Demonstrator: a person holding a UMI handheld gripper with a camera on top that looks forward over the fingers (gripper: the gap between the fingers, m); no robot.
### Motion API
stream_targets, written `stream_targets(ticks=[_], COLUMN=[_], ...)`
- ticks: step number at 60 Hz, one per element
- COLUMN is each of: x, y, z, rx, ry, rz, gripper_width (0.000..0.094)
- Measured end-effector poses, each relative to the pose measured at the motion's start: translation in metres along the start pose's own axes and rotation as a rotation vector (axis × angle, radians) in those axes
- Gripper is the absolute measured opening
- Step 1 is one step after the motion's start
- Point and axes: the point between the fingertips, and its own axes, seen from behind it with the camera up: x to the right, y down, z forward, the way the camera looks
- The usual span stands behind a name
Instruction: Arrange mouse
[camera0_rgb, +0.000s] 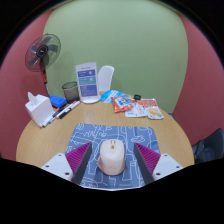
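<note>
A pale pink-white mouse (111, 155) lies on a grey-blue patterned mouse mat (125, 138) near the front edge of a round wooden table (70, 130). My gripper (112, 160) is open. The mouse stands between the two fingers, with a gap at each side between it and the purple pads (79, 157). The mouse's rear end is hidden at the bottom of the view.
At the far side of the table: a tissue box (38, 104), markers (60, 112), a black mesh cup (71, 91), a white-blue stand-up card (88, 83), snack packets (122, 101) and an orange packet (148, 104). A fan (42, 51) stands behind the table on the left.
</note>
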Motion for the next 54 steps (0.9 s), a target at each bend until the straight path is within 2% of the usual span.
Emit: stream_targets(ticks=[16, 32, 54], x=[-0.021, -0.053, -0.075], y=[-0.024, -0.003, 0.025], z=[-0.133, -0.260, -0.334], rx=[0.084, 0.132, 0.135], ry=[0.080, 0.131, 0.151], rz=[0.017, 0.007, -0.017], gripper_width=[0.0845, 0.0839, 0.0842])
